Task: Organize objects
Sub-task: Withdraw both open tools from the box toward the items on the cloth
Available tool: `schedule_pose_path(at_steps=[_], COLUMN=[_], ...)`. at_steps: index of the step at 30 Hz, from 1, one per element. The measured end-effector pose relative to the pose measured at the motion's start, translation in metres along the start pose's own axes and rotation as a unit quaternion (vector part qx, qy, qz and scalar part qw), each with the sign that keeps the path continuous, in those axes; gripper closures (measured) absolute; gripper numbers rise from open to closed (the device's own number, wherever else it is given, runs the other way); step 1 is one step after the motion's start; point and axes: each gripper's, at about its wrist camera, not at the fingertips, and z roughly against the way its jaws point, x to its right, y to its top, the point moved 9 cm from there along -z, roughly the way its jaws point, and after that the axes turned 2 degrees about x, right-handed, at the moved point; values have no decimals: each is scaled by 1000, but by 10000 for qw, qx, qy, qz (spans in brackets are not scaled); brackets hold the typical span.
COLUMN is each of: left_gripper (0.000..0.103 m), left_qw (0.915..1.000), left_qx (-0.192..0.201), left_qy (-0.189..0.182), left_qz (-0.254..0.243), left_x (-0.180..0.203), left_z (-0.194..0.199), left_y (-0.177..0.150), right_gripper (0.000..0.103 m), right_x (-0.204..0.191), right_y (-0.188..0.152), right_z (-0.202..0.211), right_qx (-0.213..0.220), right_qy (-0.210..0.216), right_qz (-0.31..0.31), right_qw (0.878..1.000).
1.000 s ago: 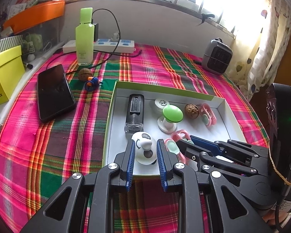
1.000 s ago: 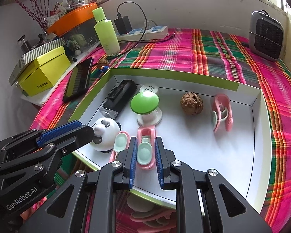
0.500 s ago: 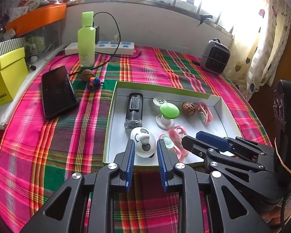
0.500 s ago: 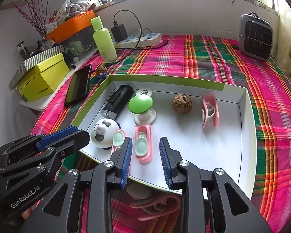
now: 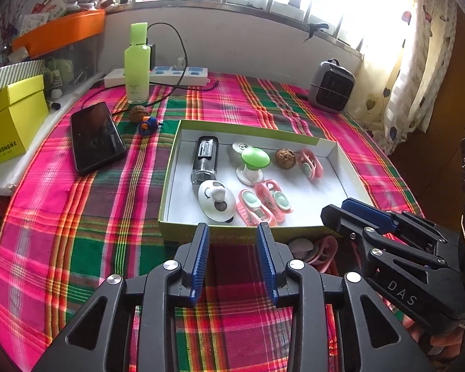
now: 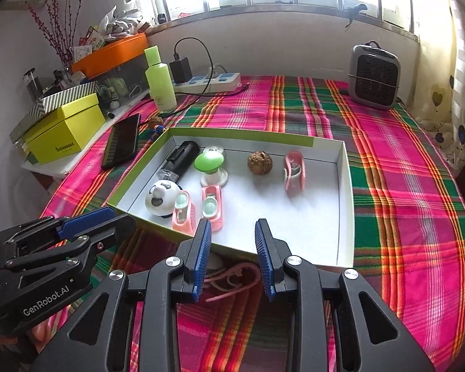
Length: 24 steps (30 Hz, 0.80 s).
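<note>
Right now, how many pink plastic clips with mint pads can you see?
4: two side by side at the box's near edge, one near the far right wall, one outside on the cloth, partly hidden.

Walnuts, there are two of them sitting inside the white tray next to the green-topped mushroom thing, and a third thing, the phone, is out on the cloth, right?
Not quite. Only one walnut is inside the tray; the other walnut lies outside on the plaid cloth, near the phone, as the left wrist view shows. The rest is right.

Box right half lies bare; toys crowd its left side.
</note>
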Motion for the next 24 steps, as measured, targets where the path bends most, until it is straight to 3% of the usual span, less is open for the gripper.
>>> schedule_pose_path(at_steps=[14,16,19,24], left_gripper=[68,68,68,67], left_qw=[9996,9995,9993,9991], left_qx=[-206,-241,-277,-358], left_qy=[-191,-203,-216,-224], left_qz=[72,100,87,106], left_x=[5,3,2,-2], left_z=[-2,-4,-5,-7], left_y=[-30,-33,-39,-47], right_gripper=[71,69,56,56], right_x=[24,23,20,15], right_y=[-34,-37,-40,-40], right_z=[17,14,14,6], right_qx=[-58,-112,-103,-171], right_qy=[-183,-188,-86,-42], right_qz=[-404,-408,-531,-690], right_qw=[9990,9989,9985,9975])
